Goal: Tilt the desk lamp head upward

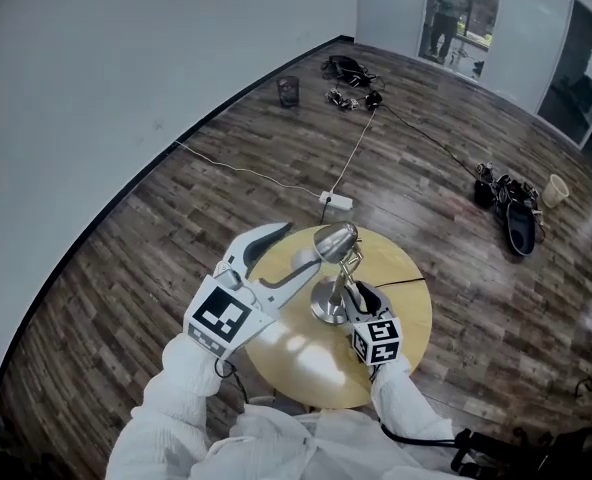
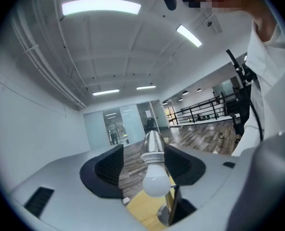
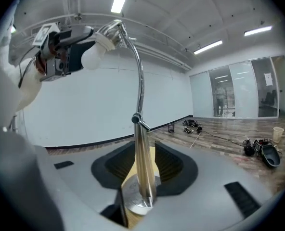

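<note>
A silver desk lamp stands on a round wooden table (image 1: 286, 353). Its head (image 1: 336, 238) is angled, and the white bulb (image 2: 156, 182) points back toward my left gripper. The left gripper (image 1: 306, 246) is open with one jaw on each side of the lamp head (image 2: 153, 146). The right pad touches the head, and floor shows through a gap on the left. Lower down, my right gripper (image 1: 354, 293) is shut on the upright lamp post (image 3: 141, 162), just above the round base (image 1: 328, 313). From there the curved neck (image 3: 138, 76) rises to the head.
On the wood floor beyond the table lie a white power strip (image 1: 336, 201) with its cable, a black cup (image 1: 288, 91), a pile of cables (image 1: 351, 73), dark shoes (image 1: 516, 213) and a paper cup (image 1: 555, 189). A white wall curves along the left.
</note>
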Available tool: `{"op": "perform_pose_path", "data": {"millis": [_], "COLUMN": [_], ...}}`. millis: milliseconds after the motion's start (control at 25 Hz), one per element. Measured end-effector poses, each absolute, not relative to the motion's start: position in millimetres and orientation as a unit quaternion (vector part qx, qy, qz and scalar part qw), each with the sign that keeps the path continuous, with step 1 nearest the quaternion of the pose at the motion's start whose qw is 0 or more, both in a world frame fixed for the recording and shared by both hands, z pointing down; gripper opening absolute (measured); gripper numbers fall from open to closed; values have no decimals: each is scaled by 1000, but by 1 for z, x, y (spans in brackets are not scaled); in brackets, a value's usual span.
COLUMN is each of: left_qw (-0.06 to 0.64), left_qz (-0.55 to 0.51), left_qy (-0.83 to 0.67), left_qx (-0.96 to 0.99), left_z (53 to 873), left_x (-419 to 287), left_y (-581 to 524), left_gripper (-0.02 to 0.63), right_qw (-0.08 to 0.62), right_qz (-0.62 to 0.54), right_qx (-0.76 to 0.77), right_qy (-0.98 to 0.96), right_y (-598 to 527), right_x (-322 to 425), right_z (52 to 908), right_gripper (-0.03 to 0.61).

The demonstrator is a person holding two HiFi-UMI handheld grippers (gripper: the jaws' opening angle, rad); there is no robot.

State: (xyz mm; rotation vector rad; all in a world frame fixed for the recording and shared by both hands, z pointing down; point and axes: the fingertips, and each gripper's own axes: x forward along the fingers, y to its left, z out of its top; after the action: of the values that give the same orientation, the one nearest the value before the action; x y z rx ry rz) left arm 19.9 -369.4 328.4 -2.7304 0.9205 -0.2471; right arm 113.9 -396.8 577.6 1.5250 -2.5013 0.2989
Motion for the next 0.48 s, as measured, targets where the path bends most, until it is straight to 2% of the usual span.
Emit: {"op": "perform_pose_path", "data": {"millis": [160, 280, 400, 480], "left_qw": [72, 15, -63, -110], "left_qz": [17, 60, 44, 13], "left_qy": [396, 461, 481, 481], "left_qx": [-915, -885, -873, -870], "left_z": [316, 360, 438, 487], "left_x": [-37, -72, -75, -61], "left_y": [-359, -352, -333, -317], "left_gripper": [264, 246, 160, 71], "right_qw": [105, 102, 80, 67], "right_qz": [103, 106, 118, 128], "right_qx": [535, 552, 563, 566], "right_qy": [-832, -821, -814, -812], "right_y": [-378, -364, -348, -339], "right_x": [129, 135, 129, 121], "right_z": [583, 586, 585, 583], "right_gripper": [118, 118, 115, 92]}}
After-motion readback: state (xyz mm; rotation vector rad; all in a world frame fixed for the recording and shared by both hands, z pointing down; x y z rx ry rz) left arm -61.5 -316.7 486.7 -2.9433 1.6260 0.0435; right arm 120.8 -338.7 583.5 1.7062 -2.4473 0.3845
